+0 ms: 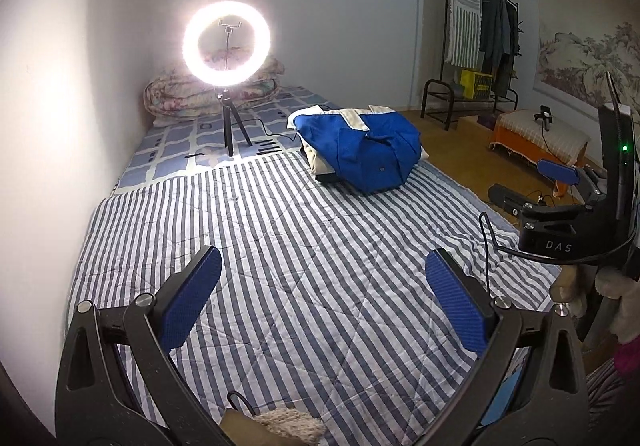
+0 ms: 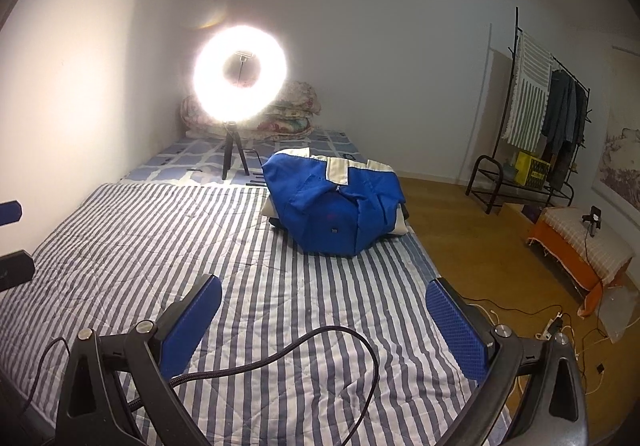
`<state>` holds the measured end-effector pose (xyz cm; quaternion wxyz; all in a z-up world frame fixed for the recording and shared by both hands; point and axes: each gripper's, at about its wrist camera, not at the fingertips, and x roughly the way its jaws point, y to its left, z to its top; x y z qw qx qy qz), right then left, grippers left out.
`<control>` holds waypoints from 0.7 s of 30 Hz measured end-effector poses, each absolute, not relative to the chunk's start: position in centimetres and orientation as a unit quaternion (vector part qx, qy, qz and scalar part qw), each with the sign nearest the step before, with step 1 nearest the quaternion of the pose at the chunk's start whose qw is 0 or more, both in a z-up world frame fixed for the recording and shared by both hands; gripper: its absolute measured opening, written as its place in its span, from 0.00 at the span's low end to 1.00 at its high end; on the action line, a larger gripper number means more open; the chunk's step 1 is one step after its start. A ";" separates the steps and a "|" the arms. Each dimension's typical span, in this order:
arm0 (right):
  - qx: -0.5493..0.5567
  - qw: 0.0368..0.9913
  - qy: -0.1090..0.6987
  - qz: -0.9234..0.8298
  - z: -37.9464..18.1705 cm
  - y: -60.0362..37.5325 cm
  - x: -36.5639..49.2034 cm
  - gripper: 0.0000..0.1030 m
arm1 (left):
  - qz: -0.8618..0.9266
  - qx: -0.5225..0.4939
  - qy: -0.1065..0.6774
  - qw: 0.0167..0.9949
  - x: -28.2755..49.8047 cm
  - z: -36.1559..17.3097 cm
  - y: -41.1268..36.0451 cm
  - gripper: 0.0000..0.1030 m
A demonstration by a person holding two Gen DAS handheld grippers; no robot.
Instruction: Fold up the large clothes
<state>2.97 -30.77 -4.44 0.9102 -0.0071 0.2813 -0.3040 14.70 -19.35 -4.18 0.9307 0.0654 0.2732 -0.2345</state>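
A blue and white jacket [image 1: 360, 150] [image 2: 338, 202] lies folded in a bundle on top of other folded clothes, at the far right side of the striped blanket [image 1: 260, 246] [image 2: 160, 246]. My left gripper [image 1: 322, 266] hangs open over the bare blanket, well short of the bundle, nothing between its blue pads. My right gripper [image 2: 324, 298] is open too, above the blanket's right part, with the bundle ahead of it. The right gripper's body [image 1: 560, 214] shows at the right edge of the left wrist view.
A lit ring light on a small tripod [image 1: 227, 46] [image 2: 240, 74] stands on the bed beyond the blanket, before a rolled floral quilt [image 1: 192, 94]. To the right lie wood floor, a clothes rack [image 1: 480, 46] [image 2: 532, 118], an orange-covered stool [image 1: 536, 142] [image 2: 580, 246] and loose cables [image 2: 560, 326].
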 end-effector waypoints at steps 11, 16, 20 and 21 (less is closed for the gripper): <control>0.000 0.911 0.280 -0.302 -4.6 -30.8 3.1 1.00 | -0.235 0.065 0.267 0.932 14.2 -3.8 -18.9 1.00; 0.001 0.912 0.278 -0.302 -4.6 -30.7 3.1 1.00 | -0.236 0.061 0.266 0.932 14.0 -3.6 -18.8 1.00; -0.004 0.912 0.279 -0.301 -4.7 -30.5 3.2 1.00 | -0.233 0.060 0.273 0.932 13.9 -3.4 -18.8 1.00; -0.005 0.912 0.280 -0.300 -4.7 -30.4 3.2 1.00 | -0.232 0.060 0.273 0.932 13.8 -3.4 -18.8 1.00</control>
